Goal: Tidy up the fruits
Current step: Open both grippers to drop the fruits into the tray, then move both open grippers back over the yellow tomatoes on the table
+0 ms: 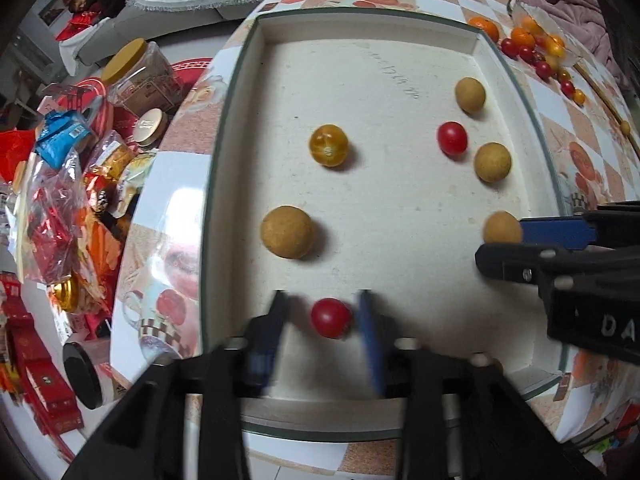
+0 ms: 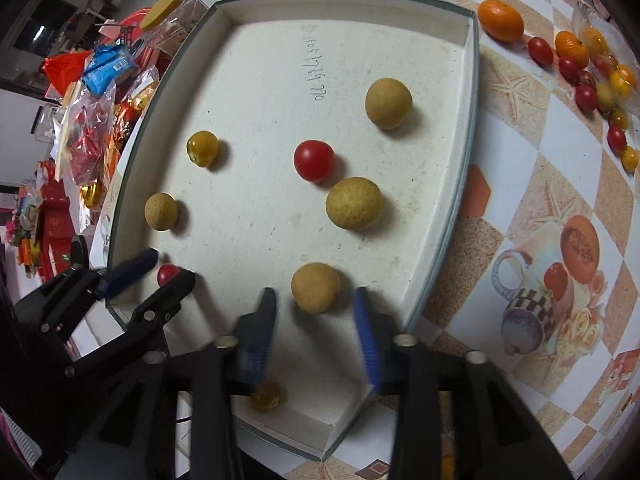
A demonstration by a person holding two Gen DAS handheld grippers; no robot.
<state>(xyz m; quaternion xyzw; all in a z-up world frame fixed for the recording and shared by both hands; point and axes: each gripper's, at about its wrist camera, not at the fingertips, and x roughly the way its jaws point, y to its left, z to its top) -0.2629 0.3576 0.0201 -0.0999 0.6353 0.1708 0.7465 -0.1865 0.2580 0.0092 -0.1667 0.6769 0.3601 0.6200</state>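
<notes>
Left hand-held gripper pointed steeply down into the tray w/ jaws apart, straddling a red cherry tomato; a gap showed on its left side, the blue pad on its right looked very close, contact not certain, so I'd call it released, not gripping. Right hand-held gripper was likewise spread and aimed down, w/ a tan round fruit sitting just ahead of and between its fingertips, pads not pressing on it. Relative to the tray: both fruits lay inside, near the edge closest to the person, tomato toward the left corner, tan fruit further right. Other fruit rested mid-tray: a yellow tomato, a second red one, more tan ones. Outside the tray's far right corner, on the desk, lay oranges and more small tomatoes. Both fruits were round, so no long axis to align. Judgement: each fruit had its own gripper nearest; the next move would turn on whether each stayed centred, since round fruit may roll.
</notes>
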